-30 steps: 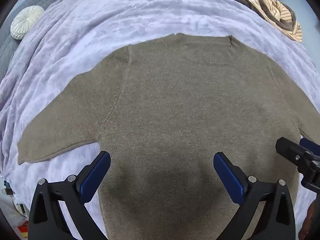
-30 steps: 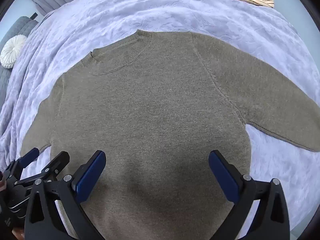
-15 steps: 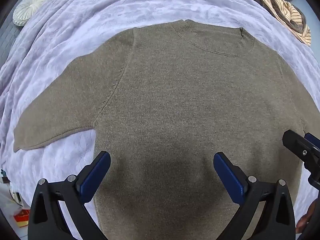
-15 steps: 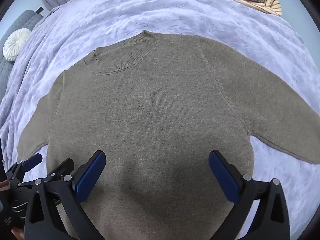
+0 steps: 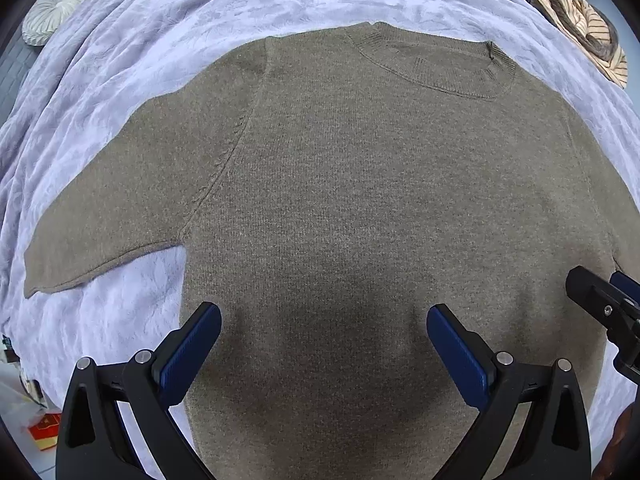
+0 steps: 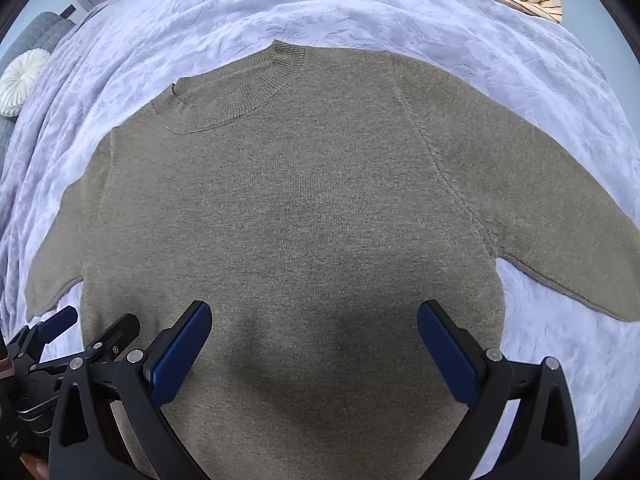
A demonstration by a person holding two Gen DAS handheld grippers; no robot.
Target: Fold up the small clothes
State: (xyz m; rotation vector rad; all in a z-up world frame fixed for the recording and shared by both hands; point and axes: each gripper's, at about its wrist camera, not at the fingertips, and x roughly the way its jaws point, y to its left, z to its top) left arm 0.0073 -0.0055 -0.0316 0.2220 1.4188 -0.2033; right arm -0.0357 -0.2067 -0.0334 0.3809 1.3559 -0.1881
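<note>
- Bedspread [image 5: 132,44]: lavender, textured, covers the whole work surface in both wrist views.
- Sweater [image 5: 360,200]: olive-brown knit, lies flat on the bedspread, front up, collar [image 5: 436,66] at the far side, hem toward the cameras and out of frame at the bottom.
- Both sleeves are spread out to the sides: left sleeve [image 5: 104,216] angled down and out, right sleeve [image 6: 560,208] likewise. No overlap with the body.
- Progress, as I read it: garment is laid out and smoothed, zero folds made. No crease or doubled layer visible anywhere. All folding is left: sleeves in, then body over.
- Striped garment pile [image 5: 580,36]: at the far right corner of the bed, well apart from the sweater, not involved yet.
- Round white cushion [image 5: 56,8]: far left, off the bedspread edge, irrelevant.
- Left gripper [image 5: 324,344]: jaws spread wide, nothing between them, hovering over the lower body of the sweater. Whether the tips touch the knit, cannot tell; a shadow sits right below, so it is close.
- Right gripper [image 6: 314,342]: same story, jaws wide apart, empty, over the lower body beside the left one. Contact not resolvable.
- Likely next: each gripper goes out to a sleeve or a hem corner; thick knit should pinch easily.
</note>
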